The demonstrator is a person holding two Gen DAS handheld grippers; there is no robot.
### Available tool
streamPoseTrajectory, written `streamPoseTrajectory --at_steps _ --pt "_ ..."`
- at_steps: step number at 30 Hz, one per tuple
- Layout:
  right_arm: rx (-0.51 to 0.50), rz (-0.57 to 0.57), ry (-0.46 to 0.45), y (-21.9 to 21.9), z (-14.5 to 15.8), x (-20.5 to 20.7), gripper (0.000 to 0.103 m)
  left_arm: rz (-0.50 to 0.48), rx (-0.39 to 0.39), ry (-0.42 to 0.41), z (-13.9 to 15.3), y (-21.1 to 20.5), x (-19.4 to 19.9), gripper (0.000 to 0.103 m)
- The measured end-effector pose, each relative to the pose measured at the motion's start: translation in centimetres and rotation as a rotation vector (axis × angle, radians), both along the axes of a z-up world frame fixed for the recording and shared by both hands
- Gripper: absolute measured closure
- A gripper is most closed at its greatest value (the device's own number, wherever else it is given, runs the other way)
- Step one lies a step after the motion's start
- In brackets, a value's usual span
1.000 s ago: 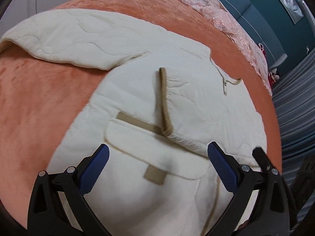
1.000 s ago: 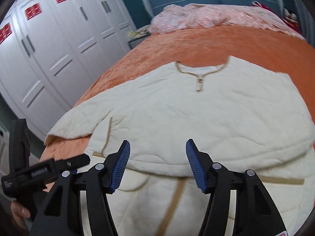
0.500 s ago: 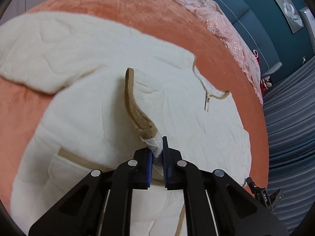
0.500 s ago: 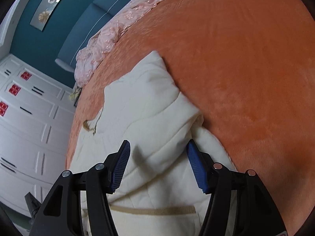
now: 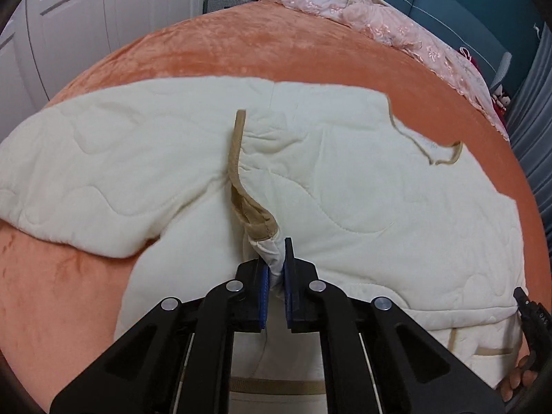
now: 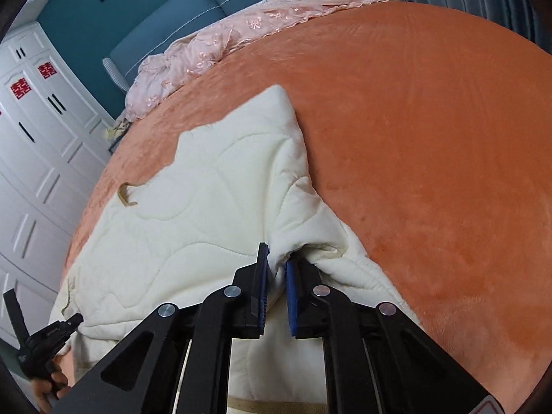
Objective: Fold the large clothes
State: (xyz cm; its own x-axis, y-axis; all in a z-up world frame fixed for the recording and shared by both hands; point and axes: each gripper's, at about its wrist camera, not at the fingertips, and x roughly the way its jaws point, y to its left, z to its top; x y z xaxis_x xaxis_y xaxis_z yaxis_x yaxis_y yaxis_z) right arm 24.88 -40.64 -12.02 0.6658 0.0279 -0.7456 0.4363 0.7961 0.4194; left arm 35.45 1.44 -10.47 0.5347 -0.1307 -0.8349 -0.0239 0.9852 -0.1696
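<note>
while both clamp the jacket (image 5: 362, 186) | left hand-held gripper (image 5: 275, 277): cuff | right hand-held gripper (image 6: 275, 276): side fold, bare bedspread (image 6: 431, 138) alongside

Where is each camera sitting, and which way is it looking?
Left wrist: on the left gripper, looking along its fingers, shut on the tan cuff of the cream jacket; the right gripper and fingertips peek in at right.
Right wrist: on the right gripper, shut on the jacket's folded edge; the left gripper and hand show at lower left.
Shared: jacket, orange bedspread, pink bedding.
</note>
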Motion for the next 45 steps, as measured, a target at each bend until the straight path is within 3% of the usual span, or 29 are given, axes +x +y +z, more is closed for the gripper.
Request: streamPoseTrajectory --at_steps 6,10,14,17,21,25,29,32,36,45 --pt "-0.139 0.019 0.043 1.4 -1.1 0.3 0.094 -0.007 0.071 -0.065 -1.7 -0.9 -1.1 0.095" --pt "-0.151 0.014 0.054 1.2 -0.6 -0.2 0.087 -0.008 0.089 -0.085 -1.2 -1.1 -1.5 0.094" --pt "-0.221 -0.02 0.051 2.1 2.9 -3.4 0.081 0.025 0.125 -0.098 1.8 0.3 -3.2 0.066" --pt "-0.28 0.014 -0.023 4.5 6.3 -4.5 0.077 0.036 0.105 -0.159 5.5 1.2 -4.9 0.066" --pt "-0.258 0.185 -0.051 9.7 7.2 -0.7 0.077 -0.017 0.03 -0.159 7.7 -1.7 -3.8 0.065" --pt "-0.265 0.297 0.007 14.1 4.4 2.5 0.077 -0.067 0.046 -0.091 4.9 -5.7 -2.3 0.065" --pt "-0.284 0.314 0.07 15.7 0.7 2.5 0.077 -0.074 0.069 -0.03 0.3 -7.1 -2.3 0.064" --pt "-0.276 0.312 0.046 15.5 -0.1 1.7 0.077 -0.091 0.083 -0.108 -1.1 -7.3 -3.4 0.061" --pt "-0.29 0.307 0.024 15.8 -0.4 1.2 0.077 -0.108 0.088 -0.149 -1.5 -7.8 -3.8 0.049" --pt "-0.388 0.292 0.01 17.3 -0.6 0.8 0.077 -0.107 0.103 -0.195 -1.9 -8.1 -4.2 0.046"
